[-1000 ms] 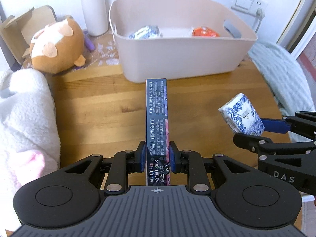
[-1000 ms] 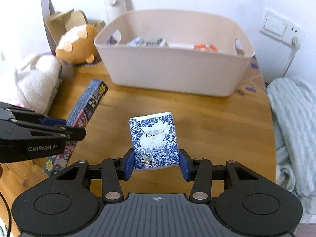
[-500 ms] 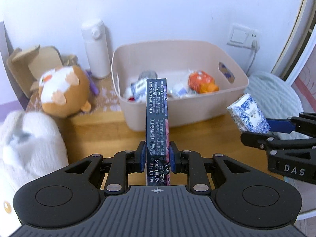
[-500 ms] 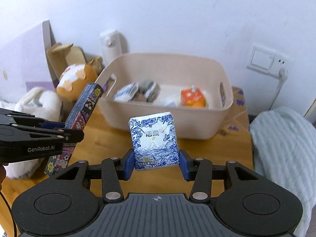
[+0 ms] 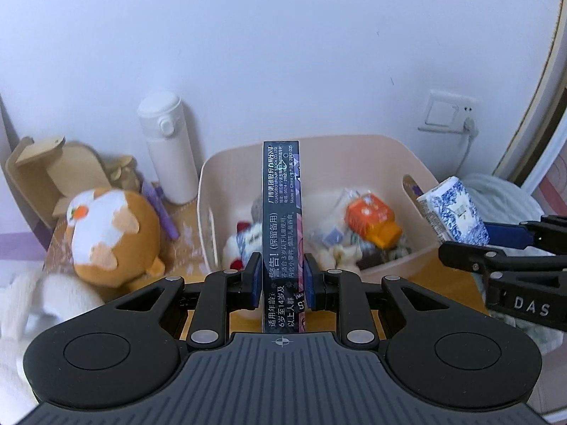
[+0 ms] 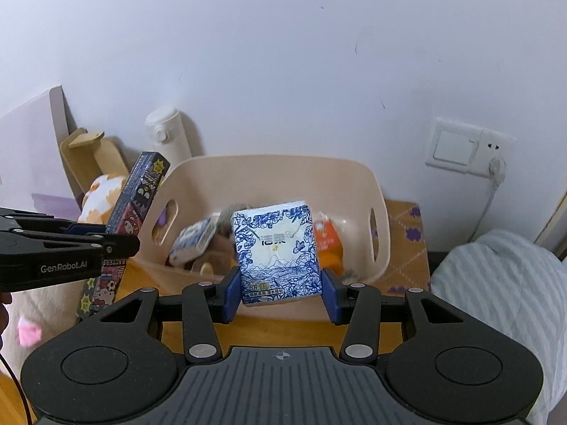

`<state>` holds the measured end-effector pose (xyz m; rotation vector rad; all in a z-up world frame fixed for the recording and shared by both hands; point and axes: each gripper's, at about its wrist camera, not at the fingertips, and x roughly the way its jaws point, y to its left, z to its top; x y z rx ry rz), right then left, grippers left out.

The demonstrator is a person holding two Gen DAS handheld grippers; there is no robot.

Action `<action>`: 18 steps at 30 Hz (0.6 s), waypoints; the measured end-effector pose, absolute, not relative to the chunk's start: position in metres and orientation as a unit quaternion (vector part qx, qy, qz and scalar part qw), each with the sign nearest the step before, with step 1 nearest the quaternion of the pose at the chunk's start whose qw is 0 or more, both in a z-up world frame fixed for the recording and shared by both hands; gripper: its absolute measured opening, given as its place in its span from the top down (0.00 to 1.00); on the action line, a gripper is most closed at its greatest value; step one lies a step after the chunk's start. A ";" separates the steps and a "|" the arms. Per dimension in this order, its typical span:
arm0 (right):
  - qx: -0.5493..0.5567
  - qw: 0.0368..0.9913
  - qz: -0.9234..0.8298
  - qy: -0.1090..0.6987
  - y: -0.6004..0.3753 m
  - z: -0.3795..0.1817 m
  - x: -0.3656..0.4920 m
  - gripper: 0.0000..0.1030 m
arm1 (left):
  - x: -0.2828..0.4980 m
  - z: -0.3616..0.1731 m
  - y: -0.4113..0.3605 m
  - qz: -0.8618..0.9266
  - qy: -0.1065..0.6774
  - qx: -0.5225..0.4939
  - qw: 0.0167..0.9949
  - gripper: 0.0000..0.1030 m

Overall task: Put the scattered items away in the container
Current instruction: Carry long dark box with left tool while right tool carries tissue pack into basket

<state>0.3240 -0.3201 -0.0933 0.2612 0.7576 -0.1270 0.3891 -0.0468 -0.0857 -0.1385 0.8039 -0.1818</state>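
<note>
Left tool (image 5: 281, 279) is clenched on a long dark printed cardboard box (image 5: 281, 219); right tool (image 6: 280, 294) grips a blue-and-white floral tissue pack (image 6: 278, 248). Both have risen since a second ago, so the beige plastic container (image 6: 354, 184) now lies ahead and below, its contents visible, where earlier only its wall faced them. Dropping in looks next. Brown plush toy (image 5: 110, 237) waits on the wooden table (image 5: 450, 287).

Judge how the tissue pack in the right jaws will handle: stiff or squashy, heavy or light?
The tissue pack probably squashes: its wrapper looks soft and creased. Likely light, being held by its lower edge alone. The glossy film may slip.
</note>
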 end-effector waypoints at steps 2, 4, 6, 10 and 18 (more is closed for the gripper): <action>0.126 0.920 -0.061 0.366 -0.324 -0.093 0.334 0.58 | 0.400 -0.084 -0.050 -0.088 0.391 -0.065 0.914 0.77; 0.124 0.921 -0.060 0.365 -0.327 -0.095 0.344 0.58 | 0.411 -0.083 -0.054 -0.089 0.389 -0.063 0.915 0.77; 0.122 0.922 -0.060 0.364 -0.330 -0.096 0.354 0.58 | 0.422 -0.083 -0.059 -0.091 0.388 -0.058 0.915 0.77; 0.119 0.922 -0.064 0.364 -0.339 -0.101 0.373 0.58 | 0.445 -0.089 -0.070 -0.091 0.395 -0.048 0.913 0.77; 0.118 0.913 -0.069 0.383 -0.356 -0.125 0.407 0.58 | 0.484 -0.114 -0.081 -0.083 0.437 -0.052 0.894 0.77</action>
